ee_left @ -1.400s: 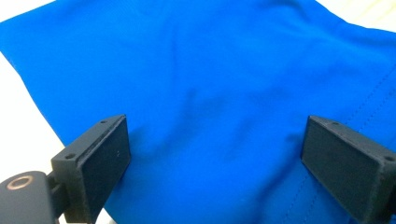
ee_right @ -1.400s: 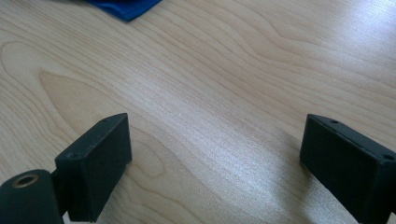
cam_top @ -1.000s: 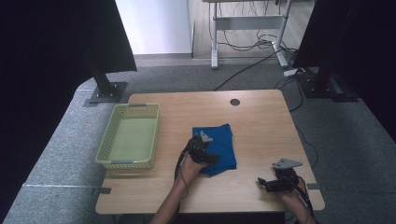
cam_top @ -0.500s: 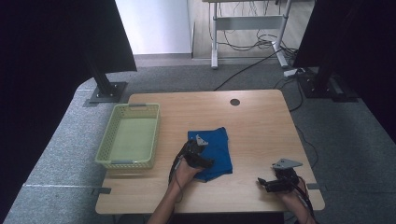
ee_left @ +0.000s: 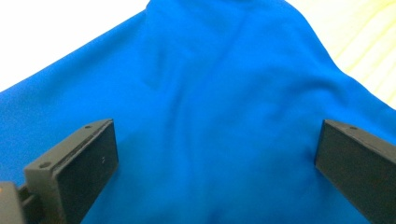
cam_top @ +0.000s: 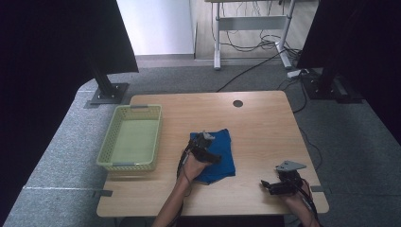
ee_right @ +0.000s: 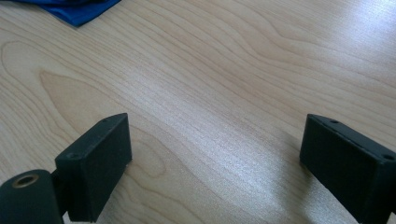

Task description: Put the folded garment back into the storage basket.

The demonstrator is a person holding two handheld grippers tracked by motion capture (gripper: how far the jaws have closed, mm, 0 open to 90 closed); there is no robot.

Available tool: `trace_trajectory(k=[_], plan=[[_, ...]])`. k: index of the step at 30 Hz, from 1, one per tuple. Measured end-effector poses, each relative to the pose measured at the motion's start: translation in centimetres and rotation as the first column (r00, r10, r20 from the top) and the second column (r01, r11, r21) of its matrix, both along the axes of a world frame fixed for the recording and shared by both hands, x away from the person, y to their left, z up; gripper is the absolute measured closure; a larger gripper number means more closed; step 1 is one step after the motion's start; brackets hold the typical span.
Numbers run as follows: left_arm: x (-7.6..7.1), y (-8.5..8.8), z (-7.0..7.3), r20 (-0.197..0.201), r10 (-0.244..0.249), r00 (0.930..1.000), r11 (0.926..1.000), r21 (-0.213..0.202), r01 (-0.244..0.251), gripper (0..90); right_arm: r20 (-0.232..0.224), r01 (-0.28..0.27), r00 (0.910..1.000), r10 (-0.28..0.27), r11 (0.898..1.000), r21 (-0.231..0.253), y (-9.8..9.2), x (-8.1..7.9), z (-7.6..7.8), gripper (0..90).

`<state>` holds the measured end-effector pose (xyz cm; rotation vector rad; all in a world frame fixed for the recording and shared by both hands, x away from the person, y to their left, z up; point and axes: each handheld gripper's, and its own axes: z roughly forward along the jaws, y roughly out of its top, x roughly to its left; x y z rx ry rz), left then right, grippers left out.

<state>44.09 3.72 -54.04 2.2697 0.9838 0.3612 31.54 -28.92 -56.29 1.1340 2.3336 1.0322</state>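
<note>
A blue cloth (cam_top: pixel 226 163) lies rumpled on the wooden table (cam_top: pixel 255 123), a little left of centre. My left gripper (cam_top: pixel 213 155) is low over its left part. In the left gripper view the cloth (ee_left: pixel 215 70) spreads under the left gripper (ee_left: pixel 217 140). The jaws have just been opening and stand wide apart, and the pads are not pressing the fabric. My right gripper (cam_top: pixel 267 185) rests near the table's front right corner. It (ee_right: pixel 217 130) is open over bare wood with nothing between its fingers. A corner of the cloth (ee_right: pixel 77 11) lies at the top left of that view.
A light green plastic basket (cam_top: pixel 107 151) stands at the table's left edge with nothing in it. A round cable hole (cam_top: pixel 238 103) sits near the far edge. Dark screens on stands flank the table, and cables run across the floor behind it.
The left gripper dipped toward the near edge over the cloth and came back, and the cloth has bunched slightly leftward. The right gripper has stayed where it was.
</note>
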Motion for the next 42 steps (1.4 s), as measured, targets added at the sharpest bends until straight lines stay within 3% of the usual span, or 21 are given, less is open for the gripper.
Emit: trace_trajectory(k=[5, 6, 14, 20, 25, 30, 42], plan=[[0.4, -0.4, -0.4, 0.002, 0.015, 0.9999, 0.9993, 0.034, -0.015, 0.0, 0.0, 0.0, 1.0, 0.0, 1.0, 0.0, 0.0, 0.0, 0.0, 8.6], [0.5, -0.2, -0.5, -0.006, 0.021, 0.9998, 0.9997, 0.014, -0.02, 0.0, 0.0, 0.0, 1.0, 0.0, 1.0, 0.0, 0.0, 0.0, 0.0, 8.6], [0.4, -0.3, -0.4, -0.019, 0.03, 0.9994, 0.9993, 0.023, -0.029, 0.8, 0.0, 0.0, 1.0, 0.0, 1.0, 0.0, 0.0, 0.0, 0.0, 8.6], [0.2, 0.0, 0.5, -0.043, 0.024, 0.9988, 0.9993, 0.031, -0.023, 25.5, 0.0, 0.0, 1.0, 0.0, 1.0, 0.0, 0.0, 0.0, 0.0, 8.6], [0.3, 0.3, 0.8, -0.049, 0.021, 0.9986, 0.9996, 0.018, -0.02, 45.3, 0.0, 0.0, 1.0, 0.0, 1.0, 0.0, 0.0, 0.0, 0.0, 8.6], [0.2, 0.6, 0.9, -0.058, -0.018, 0.9982, 0.9998, -0.009, 0.017, 70.4, 0.0, 0.0, 1.0, 0.0, 1.0, 0.0, 0.0, 0.0, 0.0, 8.6], [0.1, 0.6, 1.3, -0.051, -0.036, 0.9981, 0.9994, 0.002, 0.036, 73.6, 0.0, 0.0, 1.0, 0.0, 1.0, 0.0, 0.0, 0.0, 0.0, 8.6]])
